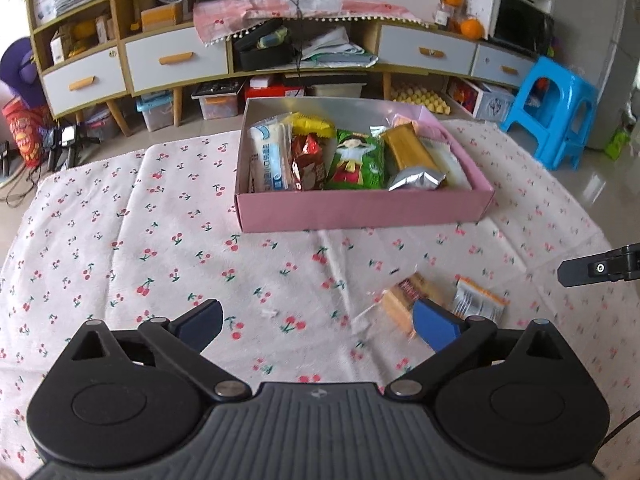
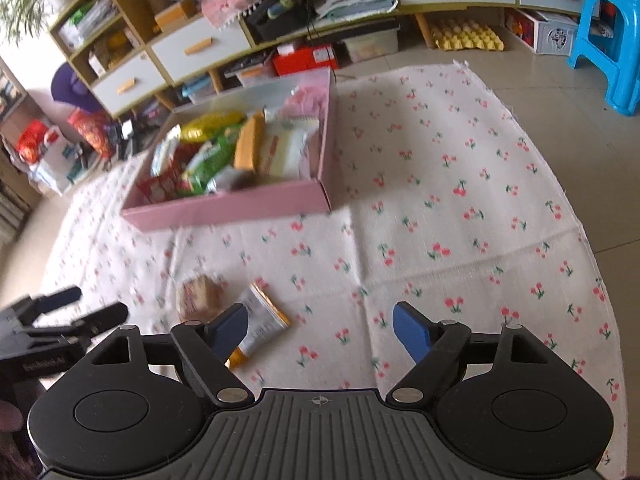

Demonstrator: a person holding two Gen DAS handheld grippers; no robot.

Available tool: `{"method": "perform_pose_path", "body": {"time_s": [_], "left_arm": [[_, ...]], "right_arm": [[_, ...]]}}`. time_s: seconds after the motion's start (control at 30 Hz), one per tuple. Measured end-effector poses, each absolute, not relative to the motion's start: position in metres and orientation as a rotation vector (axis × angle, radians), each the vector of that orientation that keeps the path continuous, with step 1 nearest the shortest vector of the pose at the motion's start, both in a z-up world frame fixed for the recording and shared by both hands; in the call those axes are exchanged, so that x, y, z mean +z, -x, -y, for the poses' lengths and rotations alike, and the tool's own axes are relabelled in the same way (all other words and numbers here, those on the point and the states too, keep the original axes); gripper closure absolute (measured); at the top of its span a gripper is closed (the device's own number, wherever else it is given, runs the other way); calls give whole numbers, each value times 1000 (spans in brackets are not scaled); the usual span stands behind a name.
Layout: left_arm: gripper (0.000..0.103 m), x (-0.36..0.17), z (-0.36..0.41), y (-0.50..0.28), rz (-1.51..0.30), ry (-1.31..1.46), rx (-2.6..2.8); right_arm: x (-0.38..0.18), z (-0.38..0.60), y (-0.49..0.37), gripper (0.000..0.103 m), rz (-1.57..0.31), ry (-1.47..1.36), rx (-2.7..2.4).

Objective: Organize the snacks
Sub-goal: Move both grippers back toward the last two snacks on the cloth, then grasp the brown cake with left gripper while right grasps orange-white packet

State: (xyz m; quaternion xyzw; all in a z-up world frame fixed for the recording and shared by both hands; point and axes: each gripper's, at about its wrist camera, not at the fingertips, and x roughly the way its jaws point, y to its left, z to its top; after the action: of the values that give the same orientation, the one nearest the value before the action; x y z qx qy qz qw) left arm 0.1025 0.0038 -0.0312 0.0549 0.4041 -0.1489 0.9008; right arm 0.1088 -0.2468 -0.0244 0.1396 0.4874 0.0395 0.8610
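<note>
A pink box [image 1: 360,208] holds several snack packs on a cherry-print cloth [image 1: 160,240]; it also shows in the right wrist view [image 2: 224,206]. Two packs lie loose on the cloth: a tan cookie pack [image 1: 404,300] [image 2: 200,296] and a silver-orange sachet [image 1: 478,300] [image 2: 262,320]. My left gripper [image 1: 318,326] is open and empty, its right finger just in front of the cookie pack. My right gripper [image 2: 320,330] is open and empty, its left finger over the sachet's near end. The right gripper's finger shows in the left wrist view [image 1: 592,268]; the left gripper shows in the right wrist view [image 2: 64,312].
A long cabinet with drawers [image 1: 176,60] and storage bins stands beyond the cloth. A blue plastic stool [image 1: 552,112] stands at the right on the tiled floor. The cloth's right edge [image 2: 576,216] borders bare floor.
</note>
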Motion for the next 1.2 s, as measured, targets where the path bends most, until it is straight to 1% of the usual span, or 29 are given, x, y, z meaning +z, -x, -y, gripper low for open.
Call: {"method": "perform_pose_path", "body": {"time_s": [0.23,0.57,0.67,0.97,1.03,1.1,1.2], "left_arm": [[1,-48,-2,-99,-843,-168,-348],[3,-55,19,-114,-966,37,-281],[7,-58,31,-117,-975,65,-249],[20,-65,63,-119,-978,28,-220],[26,-66,65,-121,-978,30,-203],[30,-65,64,-121,-972,37,-182],[41,-65,63,-122,-973,45,-159]], "right_arm": [[-39,245,-104,21,-1056,-219,80],[-47,248,-108,20,-1090,-237,46],[-49,250,-109,20,-1098,-251,40],[-52,254,-108,20,-1113,-257,22],[-53,255,-107,20,-1115,-257,18],[-54,255,-107,20,-1119,-257,15],[-55,255,-107,20,-1125,-254,13]]}}
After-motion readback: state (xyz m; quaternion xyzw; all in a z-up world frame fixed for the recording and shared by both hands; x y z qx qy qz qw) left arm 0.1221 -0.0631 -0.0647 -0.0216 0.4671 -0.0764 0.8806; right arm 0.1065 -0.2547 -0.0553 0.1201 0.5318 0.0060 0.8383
